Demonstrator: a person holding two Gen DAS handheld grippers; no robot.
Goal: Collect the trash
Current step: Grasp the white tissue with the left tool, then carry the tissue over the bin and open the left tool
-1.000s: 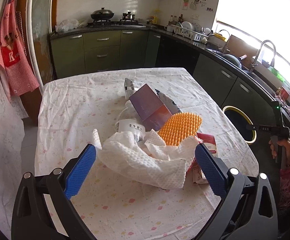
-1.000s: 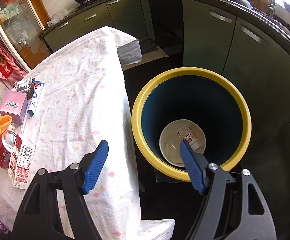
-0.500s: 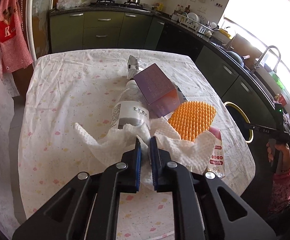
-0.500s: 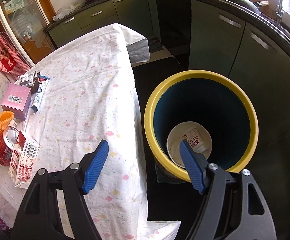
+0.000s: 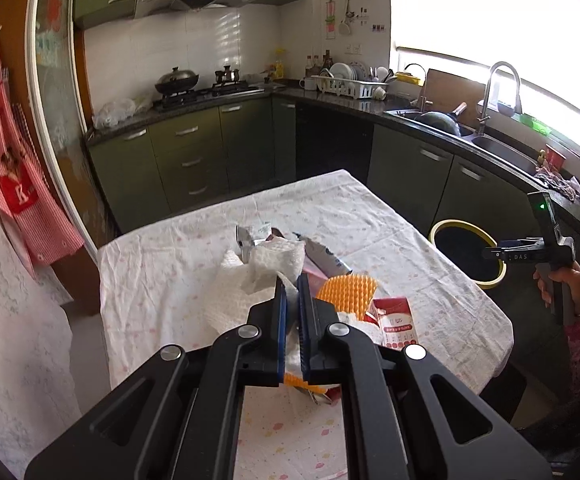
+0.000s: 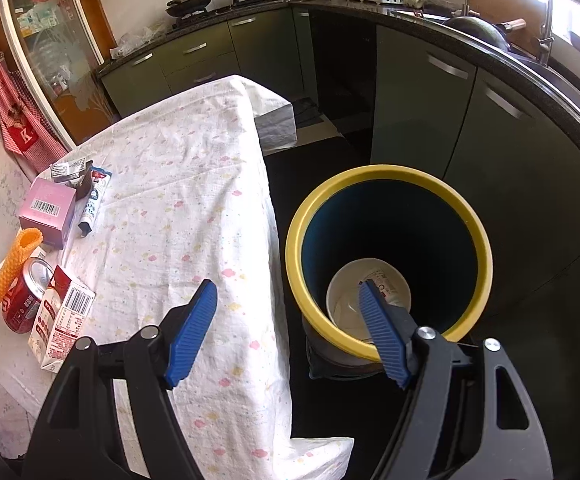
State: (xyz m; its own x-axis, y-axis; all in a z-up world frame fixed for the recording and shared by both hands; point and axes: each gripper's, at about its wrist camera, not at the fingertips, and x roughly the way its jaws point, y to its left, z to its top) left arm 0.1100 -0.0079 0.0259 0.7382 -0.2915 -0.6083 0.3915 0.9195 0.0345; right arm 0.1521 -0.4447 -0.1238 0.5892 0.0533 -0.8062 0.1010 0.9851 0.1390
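My left gripper [image 5: 292, 280] is shut on a white paper towel [image 5: 242, 288] and holds it lifted above the table. Under it lie an orange foam net [image 5: 346, 290], a red-and-white carton [image 5: 396, 320] and a toothpaste tube [image 5: 326, 258]. My right gripper [image 6: 286, 296] is open and empty, above the gap between the table and the yellow-rimmed bin [image 6: 390, 248]. A white cup [image 6: 366, 292] lies inside the bin. In the right wrist view I see a pink box [image 6: 48, 210], a red can [image 6: 26, 300], the carton [image 6: 60, 320] and the net [image 6: 10, 268].
The table [image 6: 194, 184] has a floral cloth hanging over its edge. The bin [image 5: 466, 252] stands on the dark floor to the table's right. Green cabinets and a counter with a sink [image 5: 490, 140] run behind. A red apron [image 5: 14, 184] hangs at the left.
My left gripper closed on the paper towel and lifted it off the table, and its view tilted up. My right gripper stayed open and drew back a little from the bin.
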